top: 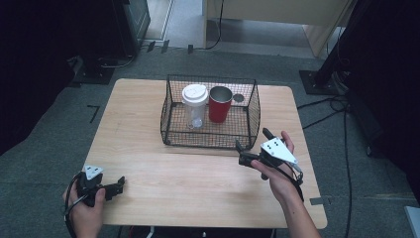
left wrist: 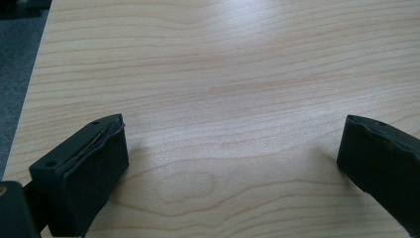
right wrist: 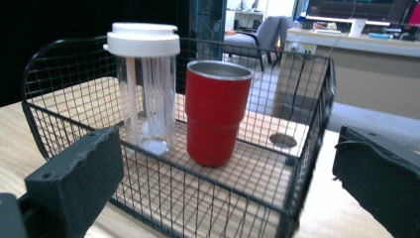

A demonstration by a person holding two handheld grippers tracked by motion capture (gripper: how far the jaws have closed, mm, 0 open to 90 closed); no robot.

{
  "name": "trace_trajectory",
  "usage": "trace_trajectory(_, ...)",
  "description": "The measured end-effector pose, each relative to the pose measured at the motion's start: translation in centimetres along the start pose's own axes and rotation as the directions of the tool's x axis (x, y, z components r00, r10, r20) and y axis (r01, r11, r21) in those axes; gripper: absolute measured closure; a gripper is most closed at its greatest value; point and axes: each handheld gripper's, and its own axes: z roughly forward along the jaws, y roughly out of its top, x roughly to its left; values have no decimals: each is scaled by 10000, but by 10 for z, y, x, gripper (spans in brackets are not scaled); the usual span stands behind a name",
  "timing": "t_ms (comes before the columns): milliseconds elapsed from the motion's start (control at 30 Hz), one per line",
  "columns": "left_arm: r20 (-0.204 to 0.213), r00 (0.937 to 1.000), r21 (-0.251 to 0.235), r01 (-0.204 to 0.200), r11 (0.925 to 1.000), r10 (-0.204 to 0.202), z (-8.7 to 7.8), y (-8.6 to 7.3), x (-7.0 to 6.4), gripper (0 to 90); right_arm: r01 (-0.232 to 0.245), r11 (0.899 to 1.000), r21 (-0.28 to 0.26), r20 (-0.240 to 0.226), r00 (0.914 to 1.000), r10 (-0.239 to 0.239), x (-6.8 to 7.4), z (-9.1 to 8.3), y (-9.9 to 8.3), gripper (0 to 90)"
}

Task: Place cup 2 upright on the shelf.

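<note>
Right gripper jaws wide apart, empty, at right of frame just beside the wire basket. Red tumbler and clear white-lidded cup upright inside, frame centre. Left gripper gaping, empty, lower left on wooden table.

A light wooden desk is set on grey carpet — cables are trailed across it. Beyond, a grey chair and a pale counter are seen.
</note>
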Motion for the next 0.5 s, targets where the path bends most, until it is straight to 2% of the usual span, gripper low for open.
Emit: trace_trajectory(500,-3,10000,10,-13,10000,13,0,0,0,0,-398,9976,561,638,9973,362,-20,-25,-43,0)
